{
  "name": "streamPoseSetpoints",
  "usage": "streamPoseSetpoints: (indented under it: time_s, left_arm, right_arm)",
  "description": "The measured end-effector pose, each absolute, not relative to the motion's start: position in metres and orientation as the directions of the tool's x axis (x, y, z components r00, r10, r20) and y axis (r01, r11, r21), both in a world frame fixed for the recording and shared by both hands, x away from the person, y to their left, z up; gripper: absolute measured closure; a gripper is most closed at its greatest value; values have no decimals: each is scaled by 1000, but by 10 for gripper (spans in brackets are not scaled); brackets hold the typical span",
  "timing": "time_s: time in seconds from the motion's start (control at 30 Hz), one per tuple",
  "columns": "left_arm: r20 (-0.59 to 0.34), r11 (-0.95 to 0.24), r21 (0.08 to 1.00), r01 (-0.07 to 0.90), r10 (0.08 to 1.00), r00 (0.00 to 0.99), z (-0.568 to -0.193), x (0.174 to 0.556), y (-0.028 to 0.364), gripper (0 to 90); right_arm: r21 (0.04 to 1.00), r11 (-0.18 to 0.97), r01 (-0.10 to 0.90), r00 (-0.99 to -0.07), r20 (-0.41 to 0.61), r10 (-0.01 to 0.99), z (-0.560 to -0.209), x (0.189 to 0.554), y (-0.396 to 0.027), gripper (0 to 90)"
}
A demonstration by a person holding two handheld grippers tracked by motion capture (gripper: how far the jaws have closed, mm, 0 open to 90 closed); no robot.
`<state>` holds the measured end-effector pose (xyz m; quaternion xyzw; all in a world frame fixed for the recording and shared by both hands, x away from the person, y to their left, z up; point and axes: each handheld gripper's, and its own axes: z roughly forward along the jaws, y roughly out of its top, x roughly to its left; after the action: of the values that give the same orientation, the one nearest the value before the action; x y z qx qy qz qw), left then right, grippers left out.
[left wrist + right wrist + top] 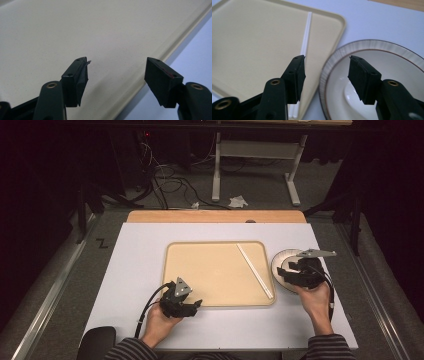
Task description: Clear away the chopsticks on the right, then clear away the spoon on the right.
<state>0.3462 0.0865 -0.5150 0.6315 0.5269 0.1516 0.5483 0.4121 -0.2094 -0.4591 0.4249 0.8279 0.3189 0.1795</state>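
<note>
One beige tray (218, 274) mid-frame on the white tabletop (135, 265), holding one white stick (254, 270) that lies diagonally along its right side. One striped-rim bowl (281, 262) right of the tray, just beside its right edge, nothing seen inside. Left hand-held gripper (194, 306) at the tray's lower left corner, jaws wide, nothing between them. Right hand-held gripper (289, 271) over the bowl's rim, jaws apart and holding nothing; the stick passes behind its left jaw in the right gripper view.
</note>
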Motion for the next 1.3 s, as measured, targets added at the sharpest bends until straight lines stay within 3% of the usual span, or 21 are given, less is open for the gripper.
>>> streamPoseSetpoints:
  time_s: [0.13,0.37,0.67,0.87,1.3]
  left_arm:
    - [-385,155,853,499,831,402,-514,346,87,355]
    - [-381,148,853,500,831,405,-515,345,87,354]
    - [-379,154,856,493,836,396,-515,342,89,354]
    - [-378,156,855,494,840,389,-515,341,89,354]
    - [-370,161,864,477,846,384,-512,343,92,354]
  right_arm:
    - [711,385,589,-563,19,826,-448,410,-219,499]
    - [733,349,584,-520,7,854,-428,413,-251,503]
    - [698,288,655,-427,28,904,-427,420,-286,521]
    - [676,297,674,-407,5,913,-422,421,-308,585]
    - [628,336,702,-404,-37,914,-427,418,-320,572]
